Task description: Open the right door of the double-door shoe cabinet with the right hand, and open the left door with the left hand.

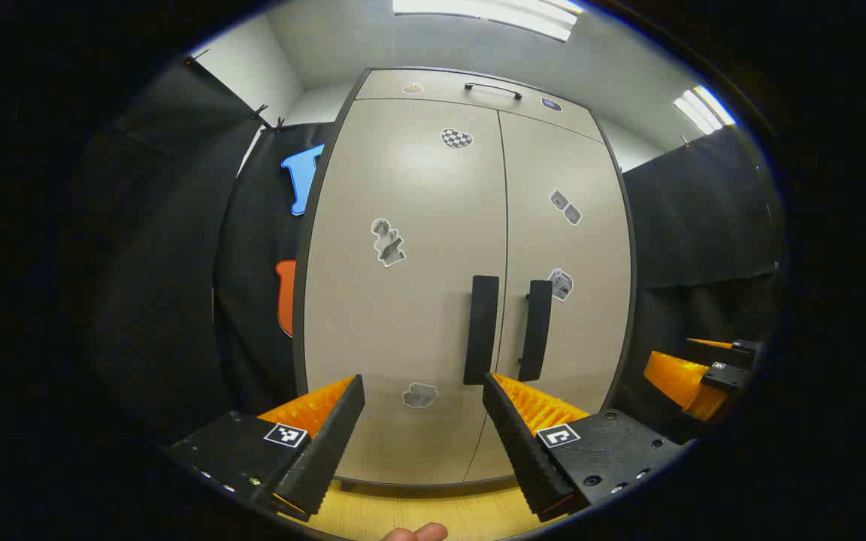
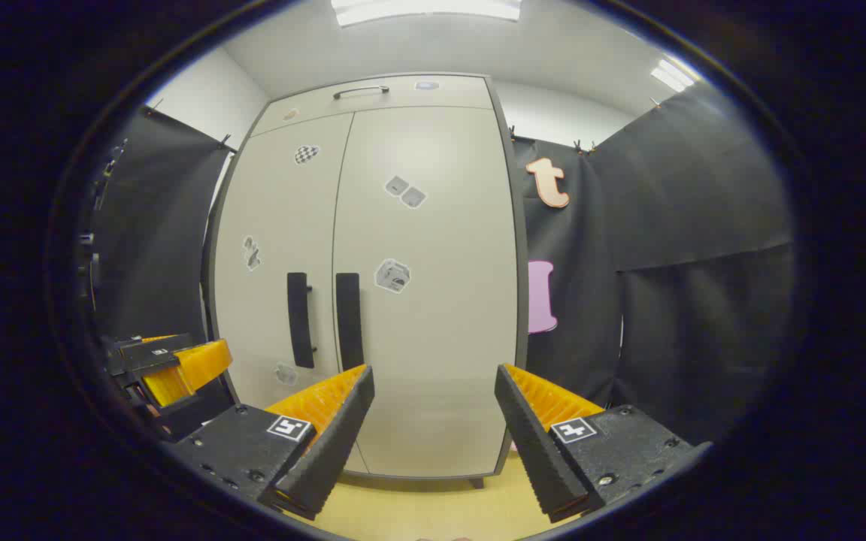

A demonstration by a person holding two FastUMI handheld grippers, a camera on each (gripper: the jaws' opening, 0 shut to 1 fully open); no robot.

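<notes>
Beige cabinet: the shoe cabinet (image 1: pixel 403 300) stands upright on the wooden floor (image 1: pixel 403 511), straight ahead of both tongs.
Doors: left door (image 1: pixel 403 225) and right door (image 1: pixel 568 248) both closed.
Handles: 2 black bars, left handle (image 1: pixel 481 329) and right handle (image 1: pixel 535 329), side by side at the centre seam.
Left tongs (image 1: pixel 424 394): spread wide, holding nothing, short of the doors.
Right tongs (image 2: pixel 434 387): spread wide, holding nothing, facing the right door.

Both views are looking forward past parted jaws at the closed shoe cabinet (image 1: pixel 433 300), near; the left gripper view is facing the left door (image 1: pixel 403 285); the right gripper view is facing the right door (image 2: pixel 433 300); both are sharing the two handles (image 2: pixel 324 319).
</notes>
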